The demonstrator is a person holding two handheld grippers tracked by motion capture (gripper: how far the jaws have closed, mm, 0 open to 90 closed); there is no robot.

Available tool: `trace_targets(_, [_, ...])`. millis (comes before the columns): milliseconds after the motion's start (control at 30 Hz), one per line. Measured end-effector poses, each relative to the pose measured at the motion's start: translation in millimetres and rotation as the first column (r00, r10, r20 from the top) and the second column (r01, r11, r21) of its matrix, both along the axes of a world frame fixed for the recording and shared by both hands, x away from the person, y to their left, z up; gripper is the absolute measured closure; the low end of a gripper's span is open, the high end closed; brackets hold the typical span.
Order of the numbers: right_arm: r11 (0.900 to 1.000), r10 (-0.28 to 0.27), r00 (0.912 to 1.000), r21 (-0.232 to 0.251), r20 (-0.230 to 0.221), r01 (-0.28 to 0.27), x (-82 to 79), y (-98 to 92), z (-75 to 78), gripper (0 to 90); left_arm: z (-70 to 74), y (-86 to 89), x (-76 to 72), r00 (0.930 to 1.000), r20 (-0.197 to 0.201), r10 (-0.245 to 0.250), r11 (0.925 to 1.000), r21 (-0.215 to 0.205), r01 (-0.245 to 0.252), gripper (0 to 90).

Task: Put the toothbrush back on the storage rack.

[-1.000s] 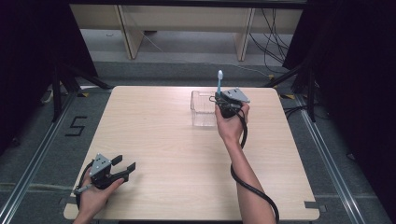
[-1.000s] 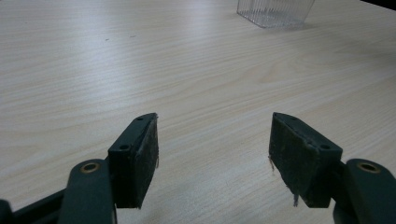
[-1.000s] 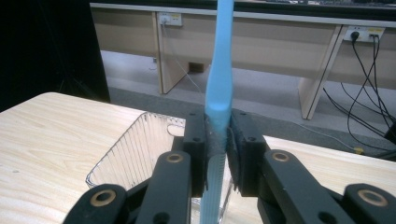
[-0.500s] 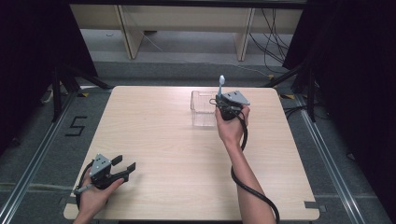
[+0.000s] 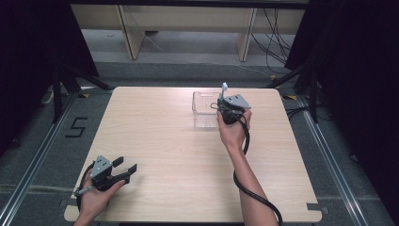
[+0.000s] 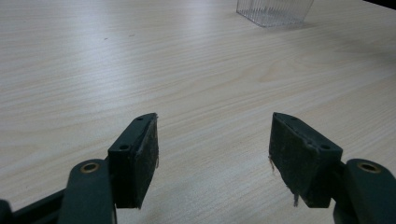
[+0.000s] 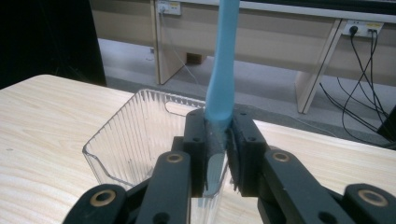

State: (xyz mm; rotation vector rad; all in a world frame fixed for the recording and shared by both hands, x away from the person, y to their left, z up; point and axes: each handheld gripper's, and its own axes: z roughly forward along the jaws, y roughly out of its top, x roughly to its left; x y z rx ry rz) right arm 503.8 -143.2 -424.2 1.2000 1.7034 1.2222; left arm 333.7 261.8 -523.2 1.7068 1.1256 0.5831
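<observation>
Spreading under both grippers is a pale wood-grain table (image 5: 179, 155), square-cornered, on a grey floor (image 5: 42, 155) that bears a painted 5 (image 5: 75, 127). Dark curtains (image 5: 28, 56) close both sides of the room. Behind the table stands a light wooden bench (image 5: 188, 21), with black cables (image 7: 359, 93) hanging from wall sockets (image 7: 357, 29) behind it.

A clear ribbed plastic bin (image 5: 205, 110) sits on the table's far half, right of centre. Its open top faces up, and the right gripper view looks down into it past the jaws. The table between the bin and the left gripper is bare wood.

The right gripper (image 5: 227, 104) hovers at the bin's right edge, its jaws clamped on a light blue toothbrush (image 7: 223, 70). The brush stands nearly upright, its long axis running from the jaws up and away; the head (image 5: 225, 86) sits at the top in the high view, above the bin's far right corner. Its lower end dips between the pads toward the bin's wall.

The left gripper (image 5: 123, 172) rests at the near left corner, well apart from the bin, jaws spread wide with nothing between them, pointing across the table to the right.
</observation>
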Motion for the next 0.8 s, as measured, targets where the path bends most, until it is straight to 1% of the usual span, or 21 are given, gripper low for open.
trace_targets(100, [1.000, 0.000, 1.0000, -0.005, -0.005, 0.000, -0.5, -0.1, -0.2, 78.6, 0.0, 0.0, -0.1, 1.0000, 0.001, 0.000, 1.0000, -0.001, 0.000, 32.6])
trace_targets(133, [1.000, -0.001, 0.9999, 0.001, -0.011, 0.001, -0.7, 0.4, -0.3, 78.6, 0.0, 0.0, -0.1, 1.0000, 0.002, 0.000, 1.0000, -0.001, 0.000, 32.6])
trace_targets(167, [1.000, 0.003, 1.0000, -0.018, -0.003, -0.003, -0.3, -0.3, -0.2, 78.6, -0.1, -0.1, -0.1, 1.0000, 0.002, 0.000, 1.0000, -0.001, 0.000, 32.6])
trace_targets(200, [1.000, 0.006, 1.0000, -0.023, 0.001, -0.006, 0.1, -0.3, -0.3, 78.6, 0.0, -0.1, -0.1, 1.0000, 0.001, 0.000, 1.0000, 0.000, 0.000, 32.6])
trace_targets(233, [1.000, -0.005, 1.0000, -0.009, -0.008, 0.005, -0.7, 0.9, -1.0, 78.6, 0.0, -0.1, -0.1, 1.0000, 0.001, 0.000, 1.0000, 0.000, 0.000, 32.6])
trace_targets(267, [1.000, 0.004, 0.9998, -0.014, -0.019, -0.004, -0.9, 0.5, -0.7, 78.6, 0.0, -0.2, -0.1, 1.0000, 0.001, 0.000, 1.0000, 0.001, 0.000, 32.6])
trace_targets(333, [1.000, 0.001, 0.9999, -0.009, -0.016, -0.001, -0.7, 1.0, -1.5, 78.6, 0.2, -0.2, -0.2, 1.0000, -0.001, 0.001, 1.0000, 0.003, -0.001, 32.6])
trace_targets(367, [1.000, 0.000, 0.9998, -0.021, -0.020, -0.001, -0.9, 0.9, -2.3, 78.6, 0.0, -0.2, 0.0, 1.0000, 0.001, 0.000, 1.0000, 0.001, 0.000, 32.6])
trace_targets(467, [1.000, 0.004, 0.9999, -0.021, -0.016, -0.004, 0.1, 0.7, -3.7, 78.6, 0.0, -0.2, 0.0, 1.0000, 0.000, 0.000, 1.0000, 0.001, 0.000, 32.6])
trace_targets(633, [1.000, 0.006, 0.9995, -0.013, -0.032, -0.006, 0.2, 1.2, -5.7, 78.6, 0.2, -0.2, -0.2, 1.0000, -0.003, 0.000, 1.0000, 0.004, 0.000, 32.6])
trace_targets(667, [1.000, 0.004, 0.9996, -0.016, -0.028, -0.005, 0.5, 1.2, -6.6, 78.6, 0.2, -0.2, -0.2, 1.0000, -0.003, 0.000, 1.0000, 0.005, 0.000, 32.6])
trace_targets(733, [1.000, 0.006, 0.9992, -0.024, -0.038, -0.007, 0.5, 0.8, -7.2, 78.6, 0.3, -0.4, -0.2, 1.0000, -0.004, 0.000, 1.0000, 0.005, 0.000, 32.6])
trace_targets(767, [1.000, 0.006, 0.9996, -0.030, -0.029, -0.007, 1.2, 0.2, -8.1, 78.6, 0.0, -0.5, 0.0, 1.0000, -0.001, -0.002, 1.0000, 0.002, 0.002, 32.7])
trace_targets(800, [0.999, 0.004, 0.9996, -0.032, -0.028, -0.005, 1.5, 0.1, -8.3, 78.6, 0.0, -0.5, 0.0, 1.0000, -0.002, -0.002, 1.0000, 0.004, 0.002, 32.6])
